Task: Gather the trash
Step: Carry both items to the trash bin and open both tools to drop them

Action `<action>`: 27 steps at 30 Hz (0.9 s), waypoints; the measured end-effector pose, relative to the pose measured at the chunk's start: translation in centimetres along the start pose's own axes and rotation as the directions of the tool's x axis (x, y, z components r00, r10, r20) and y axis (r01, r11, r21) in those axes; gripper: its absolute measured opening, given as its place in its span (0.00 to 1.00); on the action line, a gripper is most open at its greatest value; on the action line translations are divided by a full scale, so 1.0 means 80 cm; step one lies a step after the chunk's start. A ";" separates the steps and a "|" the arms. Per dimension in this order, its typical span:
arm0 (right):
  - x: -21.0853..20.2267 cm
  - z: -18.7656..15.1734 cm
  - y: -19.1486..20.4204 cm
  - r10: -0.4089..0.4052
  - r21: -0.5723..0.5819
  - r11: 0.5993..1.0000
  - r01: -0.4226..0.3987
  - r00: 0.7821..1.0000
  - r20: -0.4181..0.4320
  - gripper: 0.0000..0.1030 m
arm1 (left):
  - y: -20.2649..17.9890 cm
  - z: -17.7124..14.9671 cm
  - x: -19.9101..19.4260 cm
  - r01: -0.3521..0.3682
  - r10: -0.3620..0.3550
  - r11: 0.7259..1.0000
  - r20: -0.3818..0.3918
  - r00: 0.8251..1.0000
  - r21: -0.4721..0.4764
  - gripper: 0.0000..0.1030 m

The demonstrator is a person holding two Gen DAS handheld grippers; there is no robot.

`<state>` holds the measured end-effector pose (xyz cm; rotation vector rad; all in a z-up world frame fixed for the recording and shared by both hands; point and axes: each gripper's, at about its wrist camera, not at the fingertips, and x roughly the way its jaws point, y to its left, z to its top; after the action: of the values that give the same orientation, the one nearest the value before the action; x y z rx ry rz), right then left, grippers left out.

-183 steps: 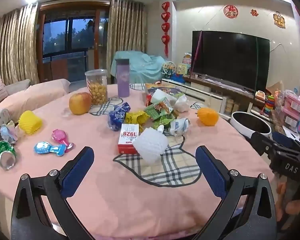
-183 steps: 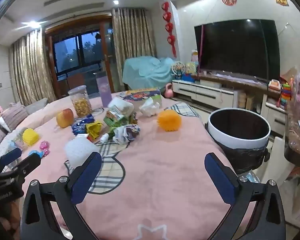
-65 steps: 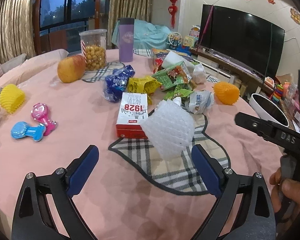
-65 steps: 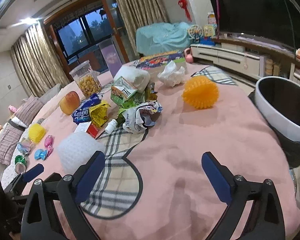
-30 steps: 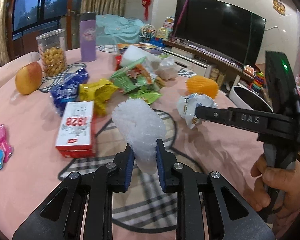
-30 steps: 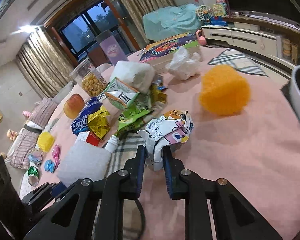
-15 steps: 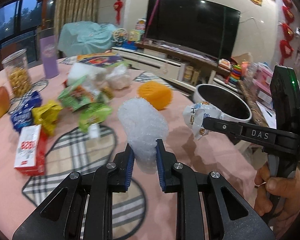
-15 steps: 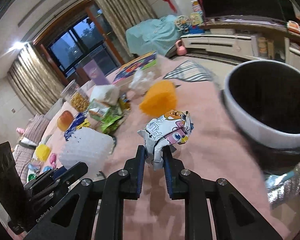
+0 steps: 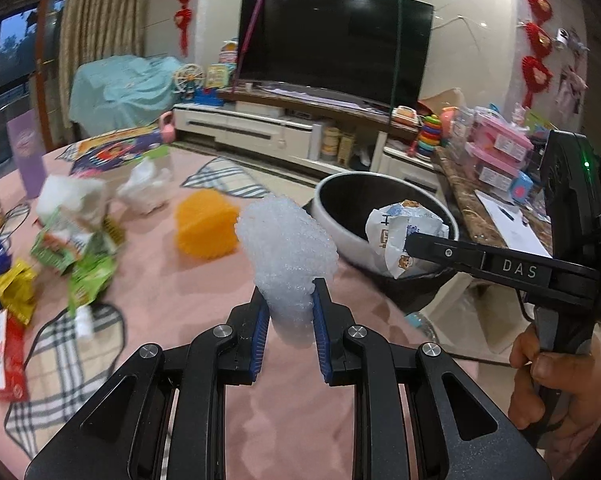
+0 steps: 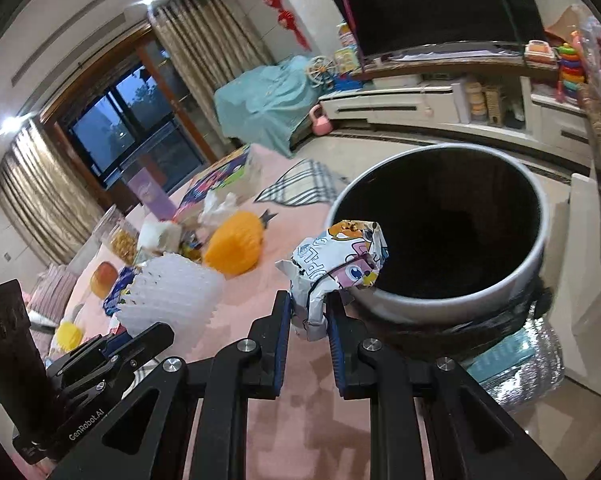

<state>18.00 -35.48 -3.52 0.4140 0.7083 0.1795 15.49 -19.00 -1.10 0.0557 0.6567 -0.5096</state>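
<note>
Two pieces of trash are mid-carry: the left gripper [image 9: 287, 312] has its fingers pinched on a white foam net [image 9: 288, 248] above the bench [image 9: 188, 292], and the right gripper [image 10: 308, 316] is clamped tight on a crumpled snack wrapper [image 10: 338, 264] at the near rim of the bin [image 10: 452, 304]. Next, I judge, each load must pass over the rim and be released. Beyond, the bin's dark inside shows nothing I can make out.

Foam net [image 9: 288, 248], wrapper [image 10: 336, 268] nearer bin [image 10: 540, 248]
</note>
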 end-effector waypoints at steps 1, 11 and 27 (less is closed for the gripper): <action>-0.002 0.002 -0.005 -0.006 0.003 1.000 0.006 1.000 0.004 0.18 | -0.003 0.003 0.003 0.006 -0.006 1.000 -0.002 1.000 0.004 0.19; -0.013 0.027 -0.048 -0.045 0.022 0.999 0.045 0.999 0.024 0.18 | -0.046 0.036 0.041 0.052 -0.052 0.997 -0.015 0.999 0.051 0.19; -0.003 0.048 -0.102 -0.091 0.046 0.995 0.091 0.996 -0.012 0.18 | -0.085 0.065 0.099 0.099 -0.093 0.991 -0.073 0.993 0.089 0.19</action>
<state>20.53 -44.12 -4.21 0.4241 0.7406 0.0791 20.62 -29.52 -0.95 0.1298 0.7057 -0.6328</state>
